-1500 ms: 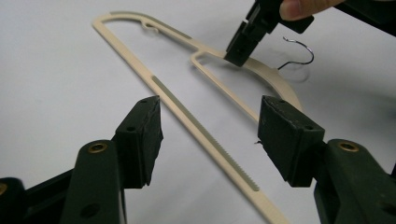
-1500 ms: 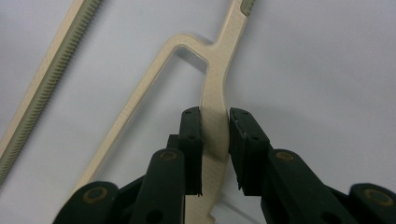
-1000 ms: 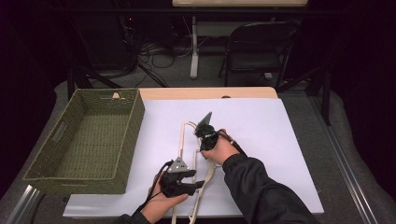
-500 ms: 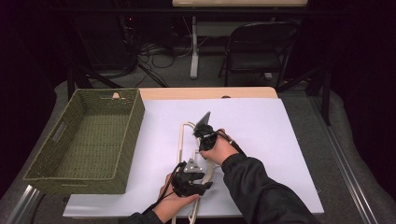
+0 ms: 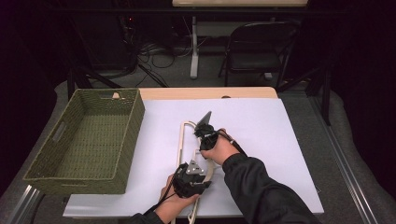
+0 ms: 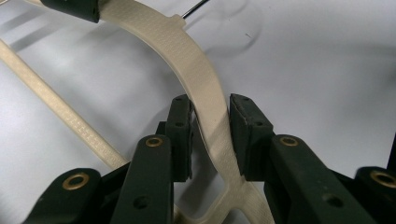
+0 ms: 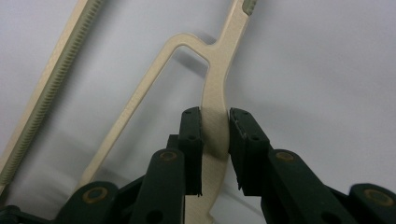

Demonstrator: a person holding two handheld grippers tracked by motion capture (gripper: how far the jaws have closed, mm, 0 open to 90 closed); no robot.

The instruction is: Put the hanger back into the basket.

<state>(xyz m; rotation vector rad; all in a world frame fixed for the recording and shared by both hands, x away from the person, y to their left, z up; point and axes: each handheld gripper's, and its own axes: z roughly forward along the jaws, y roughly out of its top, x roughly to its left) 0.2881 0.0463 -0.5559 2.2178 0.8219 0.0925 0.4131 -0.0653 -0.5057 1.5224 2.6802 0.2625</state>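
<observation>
Left gripper (image 5: 198,179) shifted right, perhaps gripping — hanger (image 5: 183,140)

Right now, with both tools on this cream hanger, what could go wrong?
The left tool straddles the hanger with a gap at the right pad, so lifting may let that end slip. The right tool pinches a narrow arm; pulling the tools apart could flex or twist it. The green basket stands close on the left; a swing might strike it.
</observation>
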